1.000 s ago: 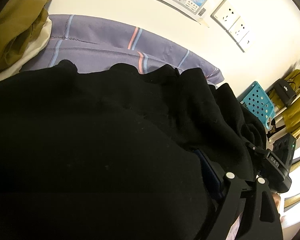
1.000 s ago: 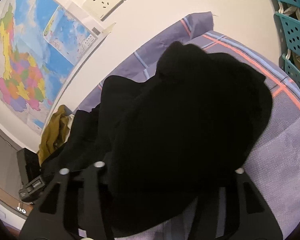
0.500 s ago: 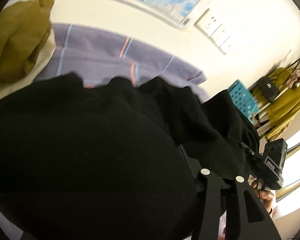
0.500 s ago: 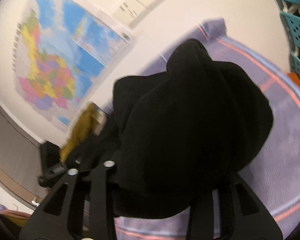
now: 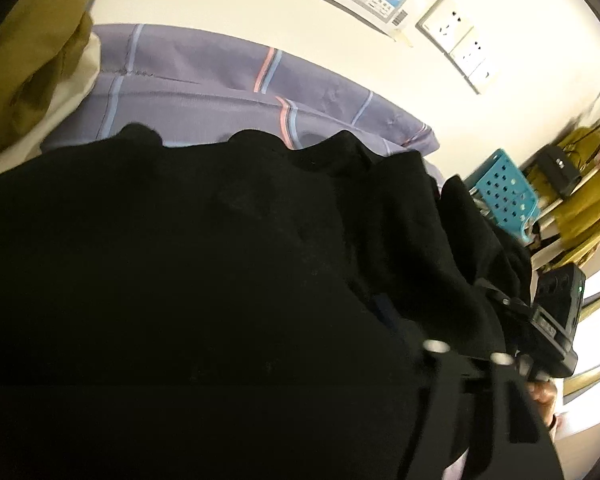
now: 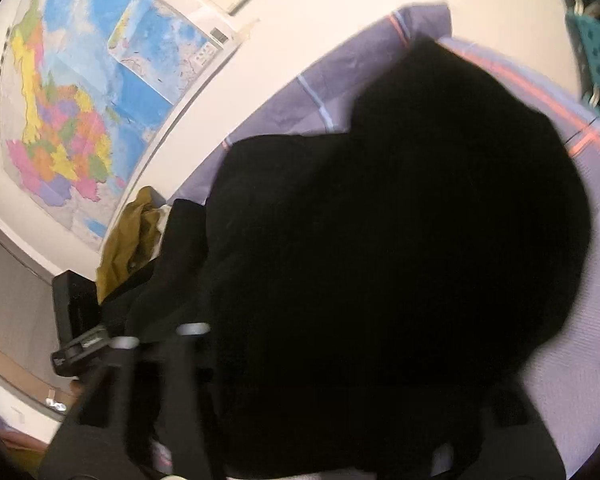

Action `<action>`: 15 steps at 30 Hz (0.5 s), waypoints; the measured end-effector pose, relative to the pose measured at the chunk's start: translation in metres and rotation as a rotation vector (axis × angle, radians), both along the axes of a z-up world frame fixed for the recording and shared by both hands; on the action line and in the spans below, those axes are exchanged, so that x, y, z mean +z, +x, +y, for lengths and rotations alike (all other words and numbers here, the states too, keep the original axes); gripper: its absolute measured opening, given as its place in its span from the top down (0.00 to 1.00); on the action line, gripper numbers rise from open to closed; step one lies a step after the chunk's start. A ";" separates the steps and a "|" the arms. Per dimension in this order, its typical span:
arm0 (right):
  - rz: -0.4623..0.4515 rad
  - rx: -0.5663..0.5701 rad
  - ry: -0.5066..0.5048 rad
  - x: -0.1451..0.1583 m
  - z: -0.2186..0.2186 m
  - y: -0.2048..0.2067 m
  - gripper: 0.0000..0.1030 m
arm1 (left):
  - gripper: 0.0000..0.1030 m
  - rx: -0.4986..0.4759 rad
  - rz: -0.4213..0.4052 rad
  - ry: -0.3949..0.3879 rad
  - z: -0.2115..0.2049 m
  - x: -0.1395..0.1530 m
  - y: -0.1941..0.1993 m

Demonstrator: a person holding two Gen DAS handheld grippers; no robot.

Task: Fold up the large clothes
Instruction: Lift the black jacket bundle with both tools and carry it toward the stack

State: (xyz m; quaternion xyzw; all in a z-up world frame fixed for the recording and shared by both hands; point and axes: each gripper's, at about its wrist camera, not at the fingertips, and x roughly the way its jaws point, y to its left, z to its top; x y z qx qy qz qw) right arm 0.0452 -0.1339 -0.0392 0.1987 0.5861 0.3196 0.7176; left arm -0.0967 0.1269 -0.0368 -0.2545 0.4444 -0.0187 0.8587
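Observation:
A large black garment [image 5: 220, 280] fills most of the left wrist view and hangs above the purple striped bed sheet [image 5: 204, 84]. It covers my left gripper's fingers, so its jaws are hidden. In the right wrist view the same black garment [image 6: 400, 240] drapes over my right gripper and hides its fingertips; the purple sheet [image 6: 572, 380] lies beneath. The right gripper's body [image 5: 548, 320] shows at the right in the left wrist view, and the left gripper's body [image 6: 76, 320] at the lower left in the right wrist view, both at the cloth's edge.
A mustard garment on a cream one [image 5: 32, 64] lies at the bed's left end. A cream wall with a map [image 6: 80, 100] and sockets [image 5: 456, 40] stands behind the bed. A teal perforated basket [image 5: 504, 196] and yellow clothes on a rack [image 5: 588, 200] are at the right.
Both grippers swung with the black garment and came back near their earlier pose. The cloth stays draped over both.

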 end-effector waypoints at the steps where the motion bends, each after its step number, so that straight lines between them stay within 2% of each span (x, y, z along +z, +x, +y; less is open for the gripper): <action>1: 0.000 -0.001 0.007 0.001 -0.002 -0.001 0.65 | 0.48 0.011 0.006 -0.004 0.001 0.001 0.001; 4: 0.009 0.003 0.066 0.015 -0.003 0.002 0.71 | 0.55 0.004 -0.015 0.033 -0.002 0.015 -0.003; 10: -0.078 0.022 0.150 0.065 0.006 0.008 0.74 | 0.56 -0.028 -0.066 0.040 0.003 0.050 -0.006; 15: -0.152 0.052 0.204 0.105 0.024 0.017 0.74 | 0.56 -0.039 -0.129 0.063 0.016 0.091 -0.006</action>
